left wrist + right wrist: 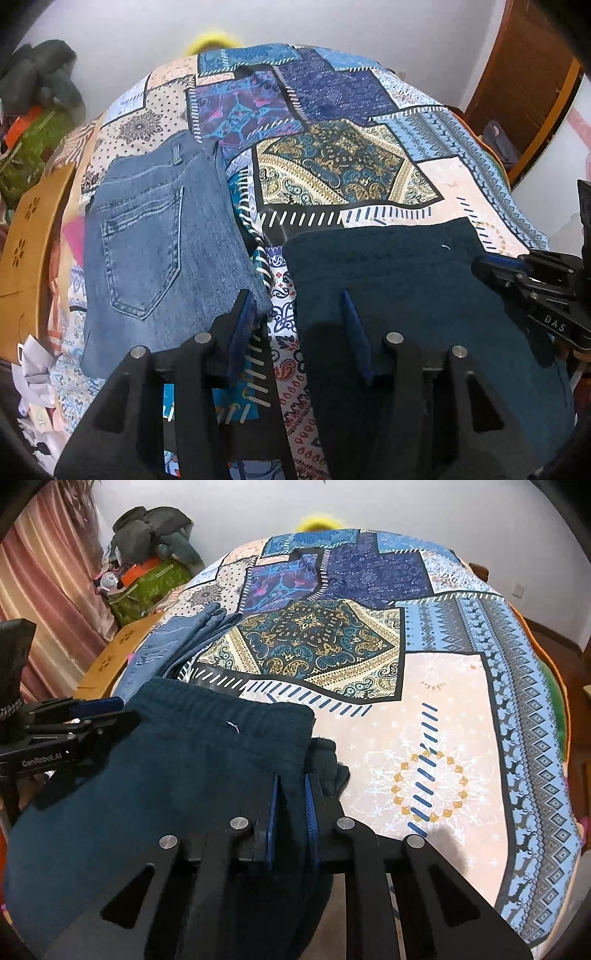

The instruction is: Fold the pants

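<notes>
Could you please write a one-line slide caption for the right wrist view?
Right claw pinches the edge of dark teal pants on a patchwork bedspread, folded jeans beyond.

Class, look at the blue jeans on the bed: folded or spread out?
Folded. The jeans lie as a compact block with the back pocket on top, layered edges showing in the right wrist view.

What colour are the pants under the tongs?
Dark teal pants, clearest in the right wrist view.
</notes>
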A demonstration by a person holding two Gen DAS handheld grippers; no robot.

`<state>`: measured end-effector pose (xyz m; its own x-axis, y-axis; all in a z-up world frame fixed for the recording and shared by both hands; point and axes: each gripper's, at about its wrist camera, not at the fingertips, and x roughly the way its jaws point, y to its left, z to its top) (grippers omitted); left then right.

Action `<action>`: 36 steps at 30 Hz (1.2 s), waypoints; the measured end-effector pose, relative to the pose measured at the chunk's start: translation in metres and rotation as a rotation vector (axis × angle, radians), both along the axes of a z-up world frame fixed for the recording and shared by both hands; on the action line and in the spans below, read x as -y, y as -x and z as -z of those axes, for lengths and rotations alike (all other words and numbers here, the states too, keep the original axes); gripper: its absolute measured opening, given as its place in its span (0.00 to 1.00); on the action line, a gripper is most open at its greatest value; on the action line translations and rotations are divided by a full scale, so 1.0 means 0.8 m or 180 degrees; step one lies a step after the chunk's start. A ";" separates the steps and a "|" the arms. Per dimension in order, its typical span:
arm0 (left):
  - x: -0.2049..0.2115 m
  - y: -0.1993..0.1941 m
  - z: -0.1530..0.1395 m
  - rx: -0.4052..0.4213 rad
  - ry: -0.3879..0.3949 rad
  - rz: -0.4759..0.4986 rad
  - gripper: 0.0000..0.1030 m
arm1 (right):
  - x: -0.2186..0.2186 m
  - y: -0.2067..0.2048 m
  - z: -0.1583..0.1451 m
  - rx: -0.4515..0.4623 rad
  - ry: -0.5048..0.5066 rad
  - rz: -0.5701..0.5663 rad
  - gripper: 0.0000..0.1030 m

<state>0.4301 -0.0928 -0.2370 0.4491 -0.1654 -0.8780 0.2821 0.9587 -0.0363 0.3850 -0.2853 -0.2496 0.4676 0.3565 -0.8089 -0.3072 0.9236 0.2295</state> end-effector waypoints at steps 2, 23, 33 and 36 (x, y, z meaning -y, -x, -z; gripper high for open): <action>0.000 0.004 -0.009 0.0023 -0.0016 0.0005 0.49 | 0.000 0.000 -0.006 0.0000 0.0057 -0.0001 0.12; -0.017 0.104 -0.091 0.0023 0.0166 0.0289 0.85 | 0.008 0.128 -0.071 0.0335 0.0128 -0.0088 0.78; -0.012 0.082 -0.020 -0.0753 0.0374 0.0360 0.90 | 0.016 0.117 -0.008 -0.0340 -0.0309 -0.0015 0.84; -0.015 0.063 -0.007 -0.0985 0.0575 0.0337 0.90 | 0.023 0.099 0.012 -0.0634 -0.0633 0.0006 0.86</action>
